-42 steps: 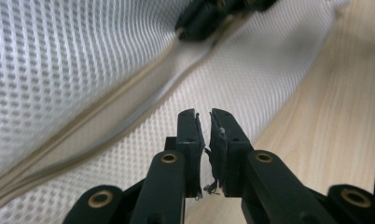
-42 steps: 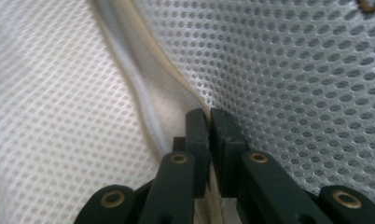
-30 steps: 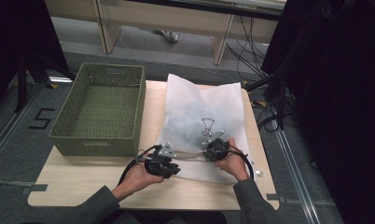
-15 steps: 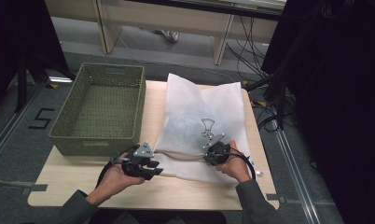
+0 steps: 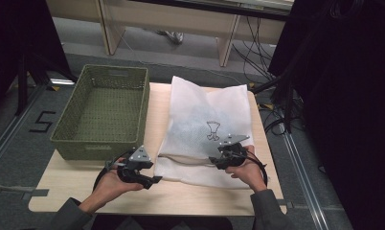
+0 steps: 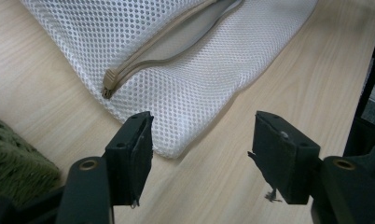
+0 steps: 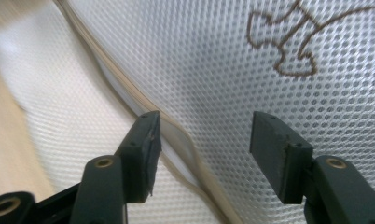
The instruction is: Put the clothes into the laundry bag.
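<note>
Left gripper (image 5: 154,180) pulled back off mesh bag (image 5: 205,120) — both grippers' fingers apart (right gripper (image 5: 214,160) over zipper (image 7: 129,100)).

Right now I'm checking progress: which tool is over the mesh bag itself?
The right tool, open above the mesh bag by its zipper opening; the left tool sits off the bag's corner, over bare table.
</note>
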Demonstrator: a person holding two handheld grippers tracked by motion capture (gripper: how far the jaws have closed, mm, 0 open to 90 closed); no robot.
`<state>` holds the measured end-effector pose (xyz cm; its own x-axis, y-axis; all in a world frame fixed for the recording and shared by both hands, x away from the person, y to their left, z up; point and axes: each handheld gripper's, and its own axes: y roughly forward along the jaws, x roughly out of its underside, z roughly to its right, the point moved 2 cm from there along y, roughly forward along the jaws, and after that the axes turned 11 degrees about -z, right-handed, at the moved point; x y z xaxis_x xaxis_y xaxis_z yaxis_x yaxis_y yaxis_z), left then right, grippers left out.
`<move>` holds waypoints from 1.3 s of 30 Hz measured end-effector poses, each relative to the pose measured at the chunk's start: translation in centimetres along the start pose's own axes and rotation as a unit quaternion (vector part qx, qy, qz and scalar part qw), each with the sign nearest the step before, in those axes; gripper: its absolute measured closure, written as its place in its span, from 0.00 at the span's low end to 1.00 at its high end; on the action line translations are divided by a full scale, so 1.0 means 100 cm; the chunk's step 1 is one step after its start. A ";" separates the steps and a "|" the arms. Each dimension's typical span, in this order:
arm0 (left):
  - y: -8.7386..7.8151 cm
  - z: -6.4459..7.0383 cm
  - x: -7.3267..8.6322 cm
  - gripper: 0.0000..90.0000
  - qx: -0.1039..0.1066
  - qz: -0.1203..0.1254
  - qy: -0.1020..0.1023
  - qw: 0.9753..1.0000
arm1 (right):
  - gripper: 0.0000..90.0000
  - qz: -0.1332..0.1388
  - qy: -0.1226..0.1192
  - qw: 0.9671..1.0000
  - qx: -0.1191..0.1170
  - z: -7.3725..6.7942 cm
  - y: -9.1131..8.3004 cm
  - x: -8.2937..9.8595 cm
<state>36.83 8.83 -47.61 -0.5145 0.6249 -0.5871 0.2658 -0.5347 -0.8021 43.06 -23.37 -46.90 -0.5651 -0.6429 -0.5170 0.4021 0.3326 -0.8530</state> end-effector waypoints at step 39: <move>-0.029 -0.004 0.030 0.19 -0.044 0.034 0.029 0.998 | 0.35 0.052 0.005 0.999 -0.005 -0.038 -0.022 0.020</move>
<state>34.84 12.42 -47.07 -0.4460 0.6222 -0.6434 0.3709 -0.5257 -0.7656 38.26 -22.73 -46.31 -0.5274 -0.5986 -0.6029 0.4514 0.4037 -0.7958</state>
